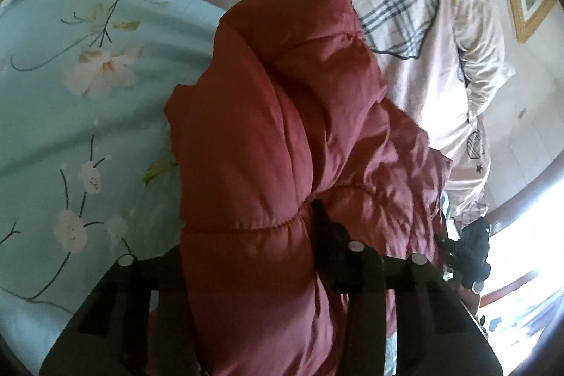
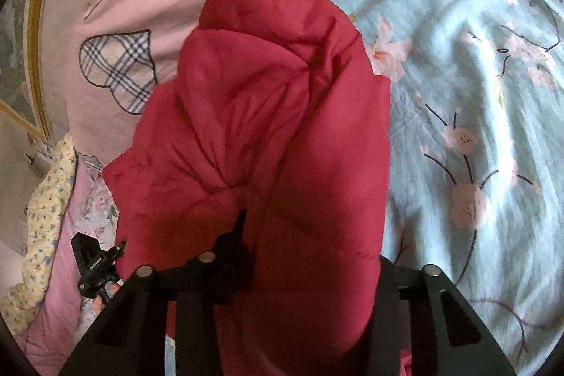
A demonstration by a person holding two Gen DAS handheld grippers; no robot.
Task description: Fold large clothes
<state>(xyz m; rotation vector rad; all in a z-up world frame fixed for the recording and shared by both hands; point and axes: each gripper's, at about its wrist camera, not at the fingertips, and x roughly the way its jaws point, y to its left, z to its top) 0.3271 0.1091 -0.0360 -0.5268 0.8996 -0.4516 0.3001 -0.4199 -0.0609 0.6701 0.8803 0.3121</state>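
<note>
garment: red padded jacket (image 1: pixel 275 115), bunched and hanging in front of both cameras, held up off the bed, quilted seams visible
left claw (image 1: pixel 253 235): clamped on a thick fold of jacket; one finger (image 1: pixel 322 217) shows, the other is buried under fabric
right claw (image 2: pixel 303 235): also clamped on the jacket; only the inner finger (image 2: pixel 239 228) is visible, the rest is covered
why held so: judgement, both claws pinch one edge so the bulk drapes down and straightens under its own weight before laying flat
bed: light blue floral sheet (image 1: pixel 70 76) beneath, pink quilt with plaid hearts (image 1: pixel 405 6) beyond it
other device: left claw seen in the right view at lower left (image 2: pixel 95 263), close beside the jacket
stage: judgement, early, no neat fold visible yet
risk: puffy slick fabric, grip could slip; the layers caught cannot be told
</note>
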